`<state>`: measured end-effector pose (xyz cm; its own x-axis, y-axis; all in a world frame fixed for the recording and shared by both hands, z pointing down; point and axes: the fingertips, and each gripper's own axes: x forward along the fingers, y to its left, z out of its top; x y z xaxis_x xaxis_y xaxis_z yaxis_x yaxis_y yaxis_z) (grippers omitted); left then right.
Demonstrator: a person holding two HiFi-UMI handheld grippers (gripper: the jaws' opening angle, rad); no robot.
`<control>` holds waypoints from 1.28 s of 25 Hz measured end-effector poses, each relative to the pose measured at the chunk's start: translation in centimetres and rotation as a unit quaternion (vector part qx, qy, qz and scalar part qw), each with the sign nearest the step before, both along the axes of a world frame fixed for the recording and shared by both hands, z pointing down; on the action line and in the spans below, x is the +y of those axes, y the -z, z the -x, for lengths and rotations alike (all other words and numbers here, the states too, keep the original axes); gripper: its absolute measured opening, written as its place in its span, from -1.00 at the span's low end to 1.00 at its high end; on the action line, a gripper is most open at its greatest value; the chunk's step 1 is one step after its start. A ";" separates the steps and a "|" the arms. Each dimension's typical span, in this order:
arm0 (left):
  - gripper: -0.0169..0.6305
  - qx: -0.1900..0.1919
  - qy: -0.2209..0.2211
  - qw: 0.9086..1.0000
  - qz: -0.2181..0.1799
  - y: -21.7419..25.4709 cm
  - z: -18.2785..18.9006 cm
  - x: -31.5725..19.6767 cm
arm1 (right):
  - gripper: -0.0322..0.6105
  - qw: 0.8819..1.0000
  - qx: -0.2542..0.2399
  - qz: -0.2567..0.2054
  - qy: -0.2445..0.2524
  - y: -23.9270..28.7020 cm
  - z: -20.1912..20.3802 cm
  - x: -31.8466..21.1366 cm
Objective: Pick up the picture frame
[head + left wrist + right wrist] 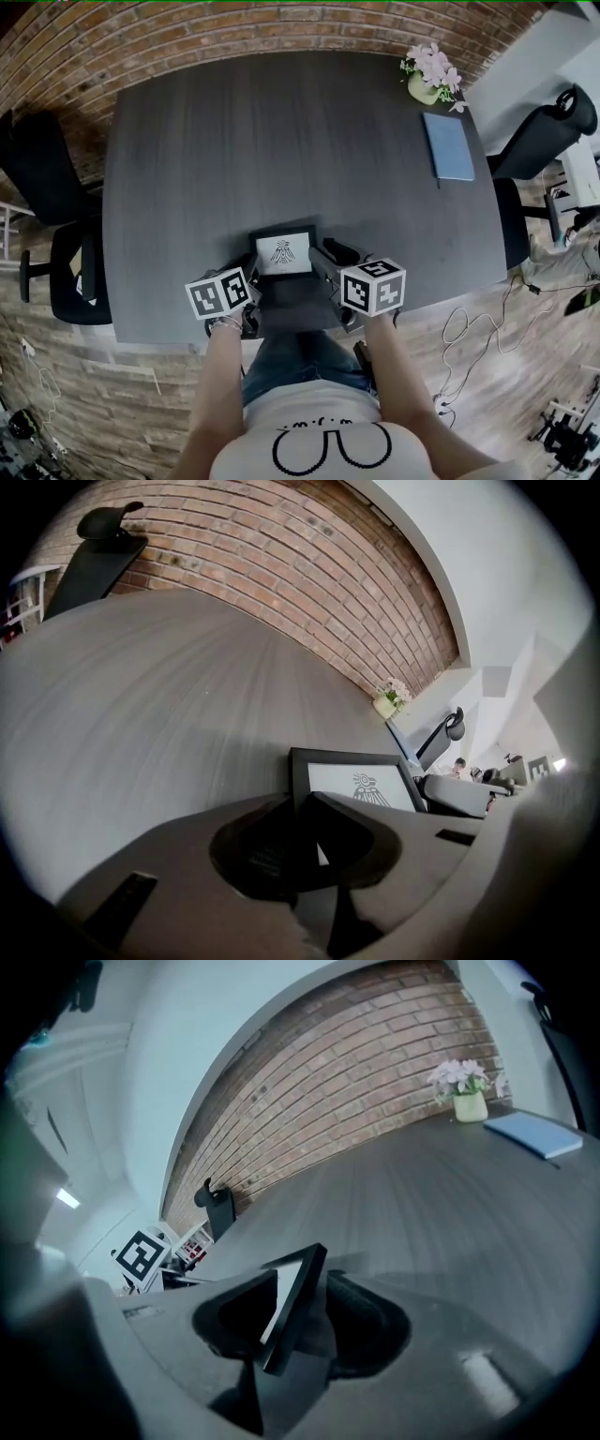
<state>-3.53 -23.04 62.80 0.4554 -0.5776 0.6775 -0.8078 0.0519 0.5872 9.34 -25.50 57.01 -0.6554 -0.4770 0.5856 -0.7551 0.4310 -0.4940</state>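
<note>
The black picture frame (284, 251), with a white print of a bird-like figure, sits at the near edge of the dark table (281, 131), tilted up toward me. In the left gripper view, my left gripper (305, 841) is shut on the lower left edge of the frame (361, 785). The right gripper (325, 261) is at the frame's right side. In the right gripper view, the frame's edge (295, 1302) stands between the right gripper's (300, 1327) jaws, with a gap showing beside it. That gripper is open.
A pot of pink flowers (427, 80) and a blue notebook (448, 145) lie at the far right of the table. Black office chairs stand at the right (544, 131) and left (42, 178). Cables (469, 328) trail on the wooden floor.
</note>
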 end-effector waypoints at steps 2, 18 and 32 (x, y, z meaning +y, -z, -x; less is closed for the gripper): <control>-0.74 0.004 0.000 1.000 0.001 0.0 -0.3 0.0 | -0.34 1.000 -0.009 0.021 0.003 -0.4 0.1 0.2; -0.74 0.005 -0.001 1.000 0.003 -0.1 -0.1 0.1 | -0.59 0.970 -0.164 0.166 -0.065 -3.0 2.8 0.6; -0.74 0.002 -0.010 1.000 0.007 0.3 0.0 0.0 | -0.75 0.960 -0.200 0.193 -0.038 -1.4 3.7 1.2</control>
<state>-3.55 -23.08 62.48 0.4696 -0.5584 0.6839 -0.8065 0.0439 0.5896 5.61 -24.25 58.41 -0.8364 -0.3297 0.4379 -0.4944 0.1085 -0.8625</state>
